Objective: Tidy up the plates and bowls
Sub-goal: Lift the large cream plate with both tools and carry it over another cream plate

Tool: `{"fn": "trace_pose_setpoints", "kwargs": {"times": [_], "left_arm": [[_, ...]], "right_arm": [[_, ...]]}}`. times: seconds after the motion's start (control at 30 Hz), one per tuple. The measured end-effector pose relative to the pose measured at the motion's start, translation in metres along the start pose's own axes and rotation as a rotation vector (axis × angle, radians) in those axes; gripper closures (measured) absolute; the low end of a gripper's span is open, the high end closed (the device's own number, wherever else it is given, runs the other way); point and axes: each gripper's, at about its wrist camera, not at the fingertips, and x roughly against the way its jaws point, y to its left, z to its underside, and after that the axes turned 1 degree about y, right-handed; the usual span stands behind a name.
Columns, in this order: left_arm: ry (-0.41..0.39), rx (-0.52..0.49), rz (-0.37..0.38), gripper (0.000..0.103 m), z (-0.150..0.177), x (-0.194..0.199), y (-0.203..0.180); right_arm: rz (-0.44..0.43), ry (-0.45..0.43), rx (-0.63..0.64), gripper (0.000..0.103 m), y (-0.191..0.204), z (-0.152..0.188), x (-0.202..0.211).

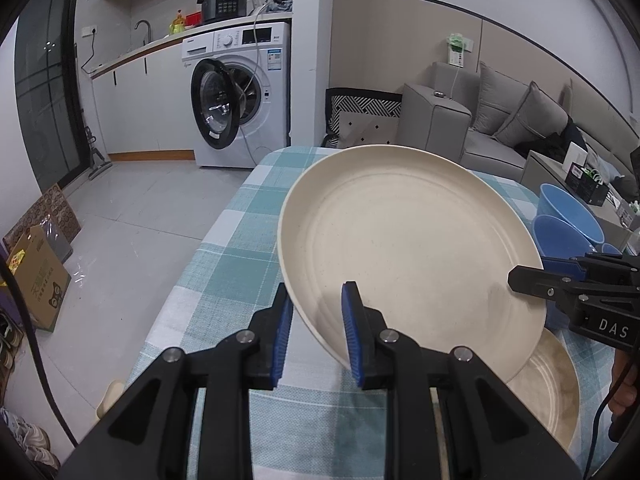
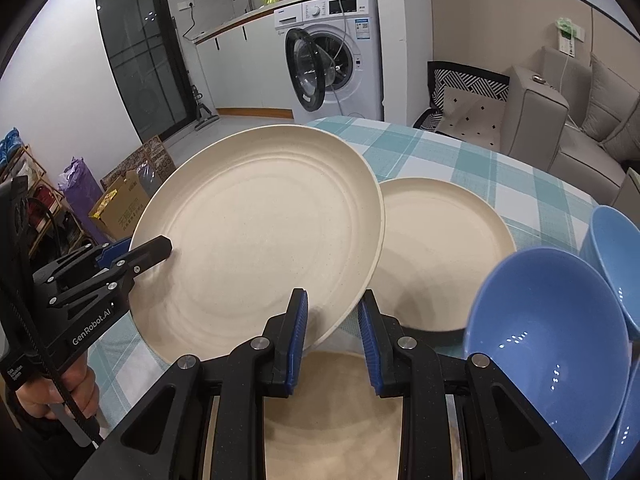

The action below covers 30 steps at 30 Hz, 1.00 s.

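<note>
Task partly done: left gripper (image 1: 316, 332) pinches the raised plate (image 1: 400, 248) at its 6 o'clock rim; right gripper (image 2: 334, 336) spread, empty. Second plate (image 2: 444, 248) and bowls (image 2: 548, 332) unstacked on tabletop (image 2: 460, 156).

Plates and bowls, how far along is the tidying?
Done: the blue bowls sit grouped at the right. In hand: a cream plate, lifted and tilted, clamped by the left gripper; the right gripper straddles its rim, fingers apart. Left: the far plate and near plate aren't stacked.
</note>
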Motion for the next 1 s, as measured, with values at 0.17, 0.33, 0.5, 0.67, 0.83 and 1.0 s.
{"fn": "trace_pose_setpoints", "kwargs": {"times": [0.17,0.33,0.5,0.67,0.83,1.0], "left_arm": [[-0.013,-0.028,0.013,0.080,0.001,0.008,-0.014],[-0.020,-0.055,0.028,0.079,0.006,0.015,-0.026],[-0.022,-0.077,0.033,0.079,0.012,0.022,-0.035],[-0.019,-0.092,0.045,0.078,0.019,0.027,-0.042],[-0.016,-0.108,0.055,0.078,0.026,0.034,-0.048],[-0.018,-0.121,0.058,0.078,0.033,0.041,-0.053]], "right_arm": [[0.016,-0.019,-0.014,0.077,-0.006,0.008,0.015],[0.026,-0.033,-0.036,0.077,-0.013,0.019,0.028],[0.031,-0.048,-0.051,0.077,-0.017,0.031,0.040],[0.034,-0.058,-0.063,0.077,-0.023,0.038,0.047],[0.041,-0.063,-0.076,0.077,-0.025,0.045,0.055],[0.045,-0.070,-0.085,0.077,-0.025,0.053,0.061]]}}
